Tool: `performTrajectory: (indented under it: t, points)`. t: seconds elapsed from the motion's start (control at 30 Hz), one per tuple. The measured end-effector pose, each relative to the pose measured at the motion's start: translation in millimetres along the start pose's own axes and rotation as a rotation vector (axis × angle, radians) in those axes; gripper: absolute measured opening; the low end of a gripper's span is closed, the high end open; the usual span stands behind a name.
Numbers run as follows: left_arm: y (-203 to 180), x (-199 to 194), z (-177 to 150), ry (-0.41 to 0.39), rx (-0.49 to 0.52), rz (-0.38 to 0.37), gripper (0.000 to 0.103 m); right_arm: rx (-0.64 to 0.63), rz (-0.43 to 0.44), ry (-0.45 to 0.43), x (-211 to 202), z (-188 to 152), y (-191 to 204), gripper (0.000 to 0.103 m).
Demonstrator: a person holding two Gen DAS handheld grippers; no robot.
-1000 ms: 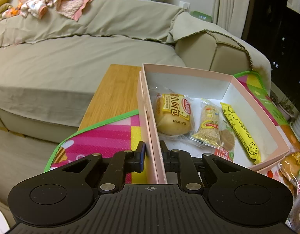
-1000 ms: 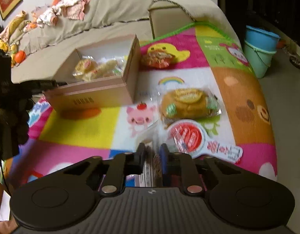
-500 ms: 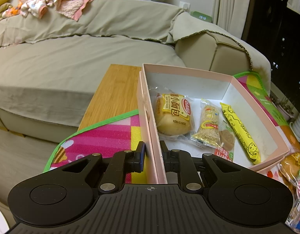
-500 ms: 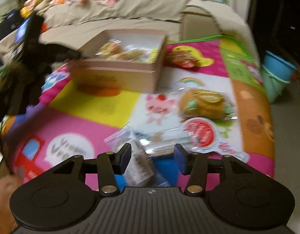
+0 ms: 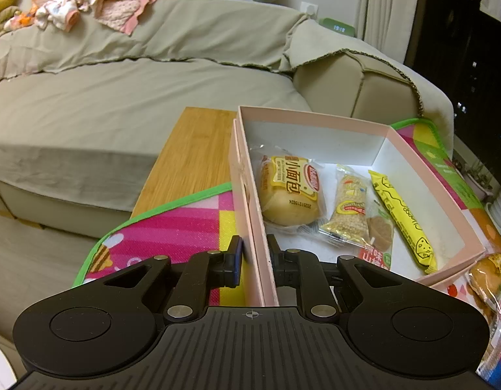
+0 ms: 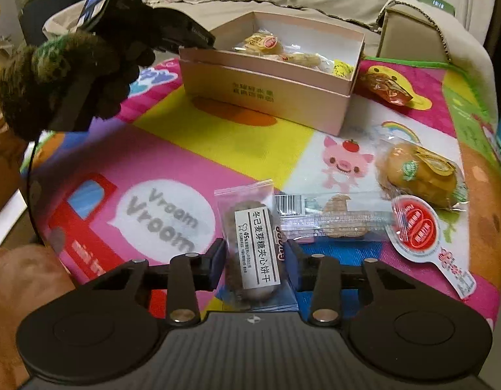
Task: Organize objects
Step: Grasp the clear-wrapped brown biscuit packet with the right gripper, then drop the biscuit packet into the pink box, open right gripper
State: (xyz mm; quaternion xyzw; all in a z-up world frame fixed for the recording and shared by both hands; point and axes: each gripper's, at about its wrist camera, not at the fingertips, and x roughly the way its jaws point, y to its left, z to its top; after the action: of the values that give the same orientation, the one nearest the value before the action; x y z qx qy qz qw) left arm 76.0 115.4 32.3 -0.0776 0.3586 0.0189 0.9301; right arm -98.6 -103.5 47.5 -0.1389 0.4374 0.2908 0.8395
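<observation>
My left gripper (image 5: 253, 251) is shut on the near left wall of the pink box (image 5: 247, 195), which holds a bun packet (image 5: 291, 191), a sesame snack (image 5: 348, 208) and a yellow stick packet (image 5: 401, 217). The box also shows in the right wrist view (image 6: 266, 92). My right gripper (image 6: 254, 261) is open around a clear biscuit packet with a white label (image 6: 253, 240) lying on the colourful mat (image 6: 172, 149); its fingers do not press it. A long clear wafer packet (image 6: 335, 219), a bread bun packet (image 6: 419, 172) and a red round packet (image 6: 418, 227) lie to the right.
An orange snack packet (image 6: 387, 86) lies right of the box. The left gripper's body and handle (image 6: 97, 42) stand at the box's left end. A beige sofa (image 5: 136, 81) is behind the table; bare wood (image 5: 192, 152) shows left of the box.
My right gripper has opened and moved left, and now straddles the labelled biscuit packet. My left gripper has stayed clamped on the box wall.
</observation>
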Motion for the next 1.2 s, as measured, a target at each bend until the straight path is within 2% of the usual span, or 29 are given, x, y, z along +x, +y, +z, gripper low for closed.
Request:
performTrajectory:
  t: [0.17,0.33,0.53,0.63,0.73,0.8,0.83,0.93,1.0,1.07,1.2]
  points:
    - [0,0,0,0.001,-0.001,0.002,0.017,0.011,0.055,-0.062,-13,13,-1,0.038]
    - [-1,0,0,0.001,-0.001,0.003,0.017,0.024,0.093,-0.151,-34,45,-10,0.038]
    - [0,1,1,0.004,-0.002,0.001,0.017,0.025,0.064,-0.284,-41,120,-25,0.038]
    - [-1,3,2,0.008,0.004,0.003,0.017,0.055,0.031,-0.333,-29,163,-35,0.038]
    - [-1,4,2,0.011,0.005,0.002,0.017,0.108,0.052,-0.352,-10,202,-45,0.04]
    - [-1,4,1,0.011,0.007,0.0,0.017,0.15,0.067,-0.348,7,223,-52,0.053]
    - [-1,4,1,0.011,0.008,-0.002,0.017,0.161,0.063,-0.341,13,230,-55,0.055]
    - [0,5,1,0.008,0.006,-0.009,0.018,0.151,0.026,-0.331,24,234,-65,0.061]
    - [1,6,0,0.007,0.001,-0.009,0.018,0.163,-0.002,-0.333,25,228,-79,0.074]
    - [1,7,0,0.004,-0.004,-0.009,0.018,0.187,-0.038,-0.319,26,220,-94,0.078]
    - [1,8,0,0.001,-0.014,-0.014,0.018,0.265,-0.11,-0.255,35,197,-135,0.078]
